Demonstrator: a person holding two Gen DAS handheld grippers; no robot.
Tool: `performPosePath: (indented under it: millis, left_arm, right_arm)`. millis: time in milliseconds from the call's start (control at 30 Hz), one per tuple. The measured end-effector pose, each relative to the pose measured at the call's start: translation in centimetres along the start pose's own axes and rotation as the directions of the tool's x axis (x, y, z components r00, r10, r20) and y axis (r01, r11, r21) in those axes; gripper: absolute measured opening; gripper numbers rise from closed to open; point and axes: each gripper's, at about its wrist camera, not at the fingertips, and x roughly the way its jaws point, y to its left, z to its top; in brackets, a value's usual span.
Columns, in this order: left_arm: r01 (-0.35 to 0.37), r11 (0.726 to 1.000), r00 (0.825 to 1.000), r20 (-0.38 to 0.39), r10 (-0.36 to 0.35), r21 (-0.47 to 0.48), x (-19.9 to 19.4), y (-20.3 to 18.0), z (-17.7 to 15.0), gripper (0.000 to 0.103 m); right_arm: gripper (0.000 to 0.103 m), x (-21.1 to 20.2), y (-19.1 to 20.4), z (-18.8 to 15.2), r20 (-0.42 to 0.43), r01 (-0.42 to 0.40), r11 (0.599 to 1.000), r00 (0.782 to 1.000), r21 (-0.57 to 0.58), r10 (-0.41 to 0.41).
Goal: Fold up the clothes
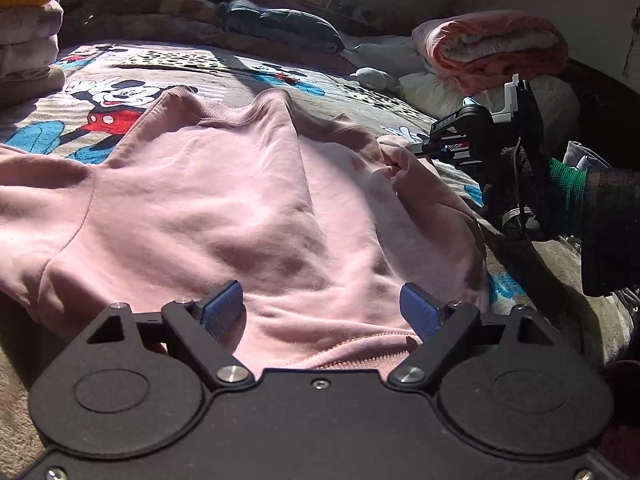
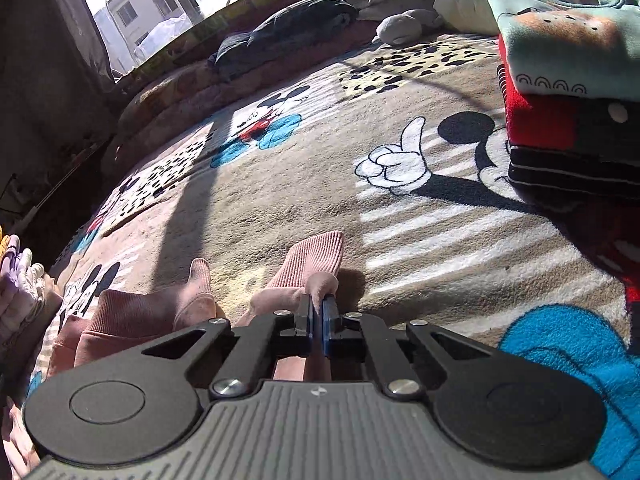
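Note:
A pink sweatshirt point(image 1: 224, 208) lies spread on the cartoon-print blanket point(image 1: 120, 96), its ribbed hem toward the far side. My left gripper point(image 1: 322, 310) hovers open over the near part of the sweatshirt, its blue pads point(image 1: 222, 308) wide apart with nothing between them. At the right edge of the garment, my right gripper point(image 1: 420, 152) pinches pink fabric. In the right wrist view the right gripper point(image 2: 318, 308) is shut on the sweatshirt's sleeve point(image 2: 304, 280), with the ribbed cuff point(image 2: 316, 256) sticking out past the fingertips over the blanket point(image 2: 400, 240).
A stack of folded clothes point(image 2: 568, 80) stands at the right on the blanket. Another pile point(image 1: 28, 20) rises at the far left. A rolled pink blanket point(image 1: 492, 48), white pillows point(image 1: 436, 88) and a dark cushion point(image 1: 280, 24) line the far side under the window. A sleeved arm point(image 1: 592, 208) holds the right gripper.

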Motion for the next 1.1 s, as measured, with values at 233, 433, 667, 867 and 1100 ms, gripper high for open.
performPosePath:
  millis: [233, 433, 667, 867, 1100]
  left_arm:
    - [-0.002, 1.0, 1.0, -0.001, 0.002, 0.01, 0.0, 0.0, 0.0, 0.086]
    - [-0.004, 1.0, 1.0, -0.005, 0.004, 0.008, -0.1, 0.0, 0.1, 0.086]
    - [-0.008, 1.0, 1.0, -0.007, 0.008, 0.008, -0.3, 0.1, 0.0, 0.086]
    - [-0.012, 1.0, 1.0, -0.011, 0.012, 0.015, -0.3, 0.0, 0.0, 0.086]
    - [-0.017, 0.999, 1.0, -0.017, 0.017, 0.033, -0.1, -0.1, 0.0, 0.086]
  right_arm:
    - [0.005, -5.8, -0.2, 0.0, 0.112, 0.011, 1.0, 0.994, 0.029, -0.014]
    - [0.004, -10.7, -0.3, 0.1, 0.207, 0.017, 0.998, 0.978, 0.055, -0.028]
    - [0.004, -14.7, -2.7, -0.2, 0.235, 0.055, 0.992, 0.969, 0.113, -0.08]
    - [0.004, -15.6, -5.8, -1.3, 0.202, 0.089, 0.977, 0.971, 0.191, -0.128]
    - [0.004, -13.2, -9.4, -2.2, 0.122, 0.174, 0.962, 0.972, 0.209, -0.202]
